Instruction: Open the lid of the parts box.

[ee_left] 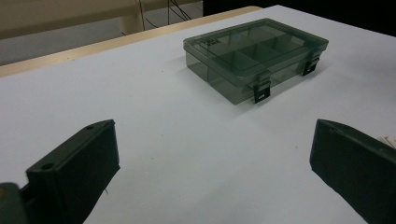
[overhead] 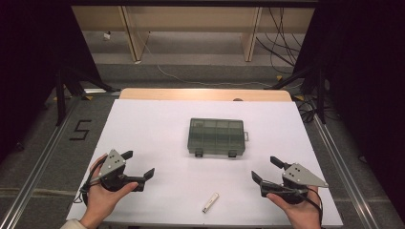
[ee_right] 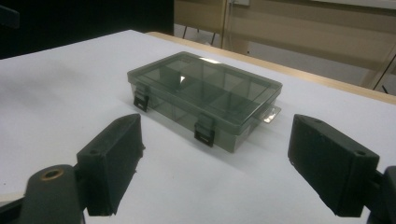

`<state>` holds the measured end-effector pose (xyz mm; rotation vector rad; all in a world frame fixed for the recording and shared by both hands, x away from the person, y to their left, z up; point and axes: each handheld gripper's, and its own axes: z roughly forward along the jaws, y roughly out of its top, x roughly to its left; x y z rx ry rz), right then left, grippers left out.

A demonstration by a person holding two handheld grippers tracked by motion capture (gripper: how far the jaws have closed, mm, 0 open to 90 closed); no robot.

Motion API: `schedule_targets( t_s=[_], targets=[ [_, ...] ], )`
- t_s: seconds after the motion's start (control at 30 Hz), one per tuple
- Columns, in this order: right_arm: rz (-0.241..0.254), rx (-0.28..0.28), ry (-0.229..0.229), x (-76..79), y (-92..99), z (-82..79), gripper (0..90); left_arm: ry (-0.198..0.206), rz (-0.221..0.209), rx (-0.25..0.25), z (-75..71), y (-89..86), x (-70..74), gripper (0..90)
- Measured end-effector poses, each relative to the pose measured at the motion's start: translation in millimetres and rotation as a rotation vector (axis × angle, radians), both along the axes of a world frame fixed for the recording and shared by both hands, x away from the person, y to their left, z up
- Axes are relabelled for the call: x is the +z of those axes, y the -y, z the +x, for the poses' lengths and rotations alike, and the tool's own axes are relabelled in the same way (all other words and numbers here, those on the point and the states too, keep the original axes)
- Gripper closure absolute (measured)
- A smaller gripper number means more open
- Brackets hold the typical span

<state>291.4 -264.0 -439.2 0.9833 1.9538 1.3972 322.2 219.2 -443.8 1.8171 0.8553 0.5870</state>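
Note:
A smoky translucent compartment box (overhead: 216, 137) lies closed in the middle of the white table (overhead: 157, 124), its two latches facing the person. The same box (ee_left: 254, 57) lies ahead and to the right in the left gripper view, and the box (ee_right: 203, 95) sits straight ahead in the right gripper view. My left gripper (overhead: 138, 164) rests at the front left, open, nothing between its jaws. At the front right my right gripper (overhead: 266, 169) is open too and holds nothing. A small white object (overhead: 210, 202) lies near the front edge between the two hands.
The table's wooden far edge (overhead: 205, 94) borders a floor with cables (overhead: 277, 43) and wooden furniture legs (overhead: 136, 38). Metal rails (overhead: 38, 167) run along both sides. Dark stands (overhead: 62, 95) flank the table.

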Motion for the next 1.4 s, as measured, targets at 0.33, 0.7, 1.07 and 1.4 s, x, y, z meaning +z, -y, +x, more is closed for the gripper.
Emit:
schedule_targets(
  t_s=[0.33, 0.7, 1.07, 1.4],
  targets=[
    [-0.051, -0.018, 0.009, 0.5, 3.6, 3.9, 26.0, -0.018, 0.007, 0.051, -1.3, 2.8, 1.3, 16.5],
    [-0.129, -0.006, -0.006, 0.8, 4.6, 23.5, 74.0, -0.036, 0.084, 0.053, 8.3, 20.4, 2.7, 68.9],
    [-0.141, -0.023, -0.090, -4.0, 2.1, 54.3, 90.0, -0.098, 0.150, -0.041, 42.4, 59.1, 1.3, 89.6],
    [-0.186, -0.019, -0.160, -17.1, -8.1, 84.8, 90.0, -0.162, 0.193, -0.070, 78.5, 89.8, -14.9, 89.6]
  ],
)
